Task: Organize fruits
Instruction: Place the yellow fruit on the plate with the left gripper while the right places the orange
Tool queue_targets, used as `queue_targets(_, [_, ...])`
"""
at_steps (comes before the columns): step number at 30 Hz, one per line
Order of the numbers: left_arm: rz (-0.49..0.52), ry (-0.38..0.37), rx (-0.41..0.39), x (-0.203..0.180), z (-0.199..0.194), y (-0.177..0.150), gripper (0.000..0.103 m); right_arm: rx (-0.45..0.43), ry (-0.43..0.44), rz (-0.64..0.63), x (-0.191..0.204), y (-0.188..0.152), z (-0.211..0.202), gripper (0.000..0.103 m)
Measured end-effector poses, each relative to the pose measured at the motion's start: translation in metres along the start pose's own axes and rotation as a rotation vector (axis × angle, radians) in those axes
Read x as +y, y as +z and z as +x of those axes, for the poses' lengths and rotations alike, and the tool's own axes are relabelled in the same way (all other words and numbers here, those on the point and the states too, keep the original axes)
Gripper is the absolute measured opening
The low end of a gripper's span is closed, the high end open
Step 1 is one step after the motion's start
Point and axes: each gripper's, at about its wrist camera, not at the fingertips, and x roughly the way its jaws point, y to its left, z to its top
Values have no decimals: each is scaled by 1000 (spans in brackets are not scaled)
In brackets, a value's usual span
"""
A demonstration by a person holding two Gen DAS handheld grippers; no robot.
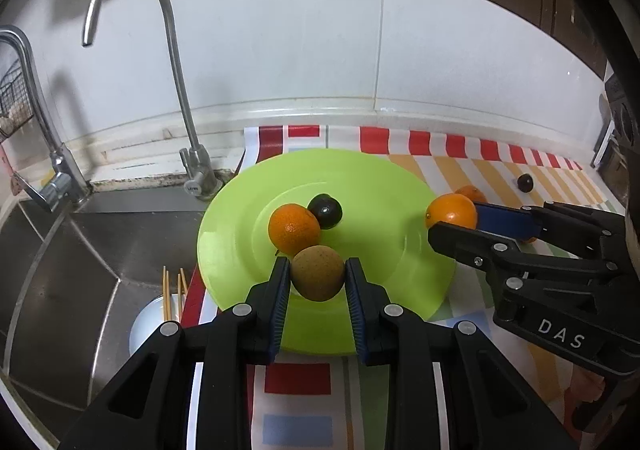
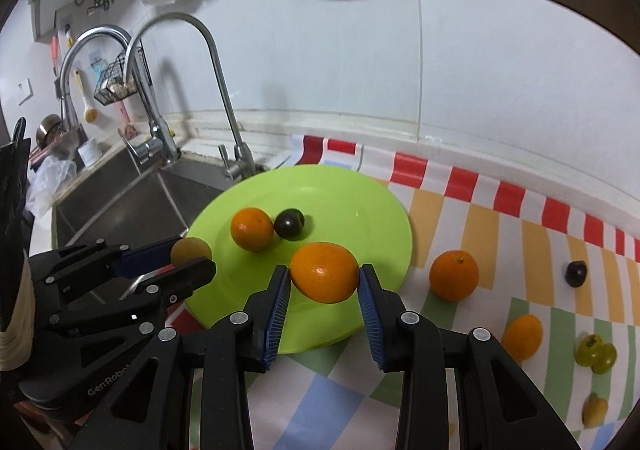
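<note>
Over the green plate [image 1: 240, 210], the left gripper [image 1: 317, 278] fingers pinch a brown fruit [image 1: 317, 277] between them, while the right gripper [image 2: 324, 278] fingers clamp an orange [image 2: 324, 272].

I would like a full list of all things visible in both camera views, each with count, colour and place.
plate: 1, lime green, on the cloth beside the sink
fruit on plate: 1 orange, 1 dark plum, touching
brown fruit: 1, held over the plate
held orange: 1, over the plate's edge
loose fruit on cloth: 2 oranges, 1 dark plum, green grapes, 1 small yellow fruit
cloth: 1, chequered, on the counter
taps: 2, steel
sink: 1, steel
chopsticks: several, in the sink
left gripper: black, shut on brown fruit
right gripper: black, shut on held orange
</note>
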Motion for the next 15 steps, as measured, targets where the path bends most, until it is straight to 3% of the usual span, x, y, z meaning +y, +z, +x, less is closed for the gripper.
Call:
queue_targets(9, [11, 6, 25, 3, 15, 2, 28, 27, 10, 7, -6, 2, 21, 36])
queue_targets(13, [-1, 34, 7, 5, 11, 3, 45, 25, 1, 6, -7, 3, 23, 37])
queue_targets(15, [-13, 50, 5, 7, 6, 3, 45, 19, -16, 17, -10, 3, 19, 37])
